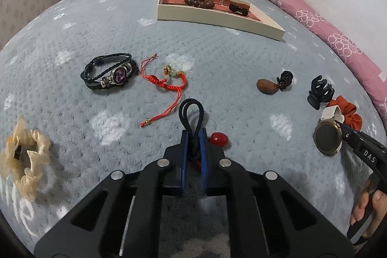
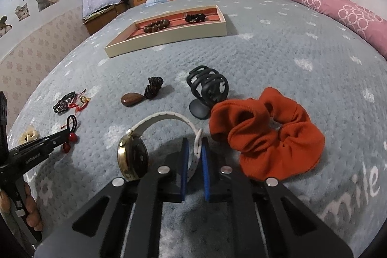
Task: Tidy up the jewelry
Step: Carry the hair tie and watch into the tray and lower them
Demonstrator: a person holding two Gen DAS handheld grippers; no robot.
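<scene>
My left gripper (image 1: pixel 193 137) is shut on a black hair tie (image 1: pixel 191 113) with red beads (image 1: pixel 219 139), low over the grey bedspread. My right gripper (image 2: pixel 193 145) is shut on the white strap of a gold watch (image 2: pixel 133 156); the watch (image 1: pixel 327 137) also shows at the right of the left wrist view. A cream tray (image 1: pixel 217 21) with a red lining lies farther up the bed and holds a brown bead bracelet (image 1: pixel 198 1) and a dark bracelet (image 1: pixel 239 9). The tray (image 2: pixel 169 39) also shows in the right wrist view.
On the bedspread lie a black braided bracelet (image 1: pixel 108 74), a red cord bracelet (image 1: pixel 167 84), a cream scrunchie (image 1: pixel 24 156), a brown pendant (image 2: pixel 131 98), a black claw clip (image 2: pixel 208 88) and an orange scrunchie (image 2: pixel 263 132). A pink bolster (image 2: pixel 326 6) lines the right edge.
</scene>
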